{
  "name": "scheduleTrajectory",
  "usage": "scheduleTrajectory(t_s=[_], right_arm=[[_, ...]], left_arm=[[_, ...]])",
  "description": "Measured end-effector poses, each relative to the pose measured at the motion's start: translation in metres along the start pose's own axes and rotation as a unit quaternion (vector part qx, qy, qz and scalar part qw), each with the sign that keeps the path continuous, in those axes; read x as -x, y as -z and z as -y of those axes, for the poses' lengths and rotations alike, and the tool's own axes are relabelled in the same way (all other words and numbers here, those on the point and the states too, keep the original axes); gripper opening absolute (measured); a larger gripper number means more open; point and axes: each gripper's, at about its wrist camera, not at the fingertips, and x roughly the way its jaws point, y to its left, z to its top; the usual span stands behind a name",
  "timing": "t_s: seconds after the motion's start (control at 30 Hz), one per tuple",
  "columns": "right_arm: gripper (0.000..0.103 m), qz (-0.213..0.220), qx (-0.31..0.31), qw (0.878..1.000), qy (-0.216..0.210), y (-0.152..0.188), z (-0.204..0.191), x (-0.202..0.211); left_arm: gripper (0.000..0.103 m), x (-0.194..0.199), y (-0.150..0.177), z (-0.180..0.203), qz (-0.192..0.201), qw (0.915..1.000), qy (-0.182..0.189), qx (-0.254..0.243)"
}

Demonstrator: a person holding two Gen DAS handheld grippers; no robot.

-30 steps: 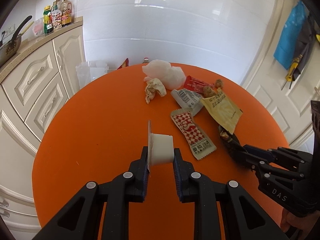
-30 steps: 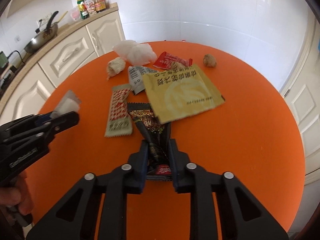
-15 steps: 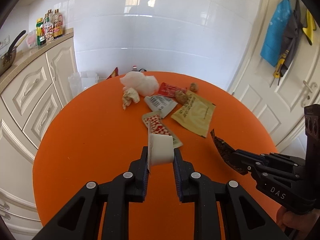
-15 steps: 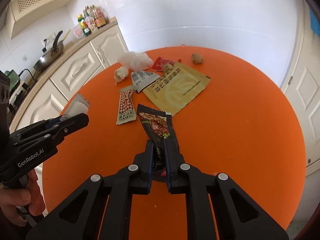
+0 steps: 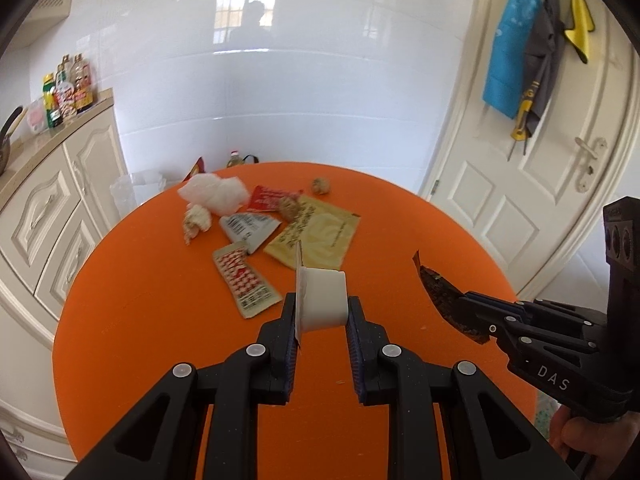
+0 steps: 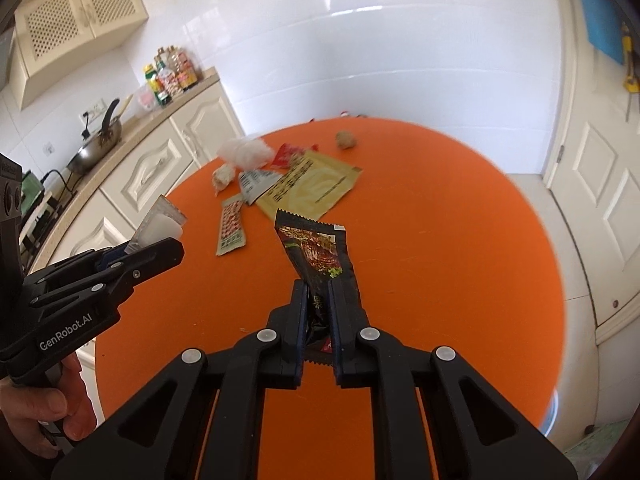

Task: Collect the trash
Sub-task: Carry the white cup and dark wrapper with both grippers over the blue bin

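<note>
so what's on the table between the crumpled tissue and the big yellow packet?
A white barcode wrapper lies between the crumpled tissue and the yellow packet, its corner tucked under the packet; clearest in the left wrist view.

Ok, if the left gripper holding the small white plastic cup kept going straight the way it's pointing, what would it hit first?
Probably the large yellow-tan foil packet, lying flat on the round orange table straight past the left gripper and its small white plastic cup. Depth is unclear; it might meet bare tabletop just short of the packet.
</note>
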Motion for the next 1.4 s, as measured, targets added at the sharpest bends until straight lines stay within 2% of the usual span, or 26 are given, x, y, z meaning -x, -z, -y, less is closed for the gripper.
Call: scheduleTrajectory(t_s=[0.47, 0.6, 0.77, 0.93, 1.1, 1.2, 1.4], right_arm=[[0.009, 0.054, -0.032, 0.997, 0.05, 0.003, 0.05, 0.074], [0.009, 0.076, -0.051, 0.992, 0.084, 0.008, 0.077, 0.109], [0.009, 0.097, -0.082, 0.983, 0.134, 0.019, 0.117, 0.155], [0.009, 0.104, -0.129, 0.97, 0.178, 0.042, 0.17, 0.189], [0.009, 0.087, -0.177, 0.959, 0.206, 0.07, 0.225, 0.193], [0.009, 0.066, -0.215, 0.952, 0.209, 0.093, 0.265, 0.181], [0.009, 0.029, -0.282, 0.94, 0.19, 0.136, 0.327, 0.15]], left_arm=[[0.018, 0.019, -0.016, 0.094, 0.015, 0.9971, 0.049, -0.057], [0.018, 0.021, -0.024, 0.136, 0.018, 0.9929, 0.083, -0.083], [0.018, 0.016, -0.029, 0.201, 0.008, 0.9837, 0.135, -0.118], [0.018, 0.0, -0.025, 0.272, -0.021, 0.9693, 0.189, -0.156], [0.018, -0.035, -0.016, 0.336, -0.067, 0.9536, 0.224, -0.189], [0.018, -0.066, -0.006, 0.371, -0.104, 0.9445, 0.23, -0.21], [0.019, -0.14, -0.001, 0.415, -0.18, 0.9315, 0.222, -0.225]])
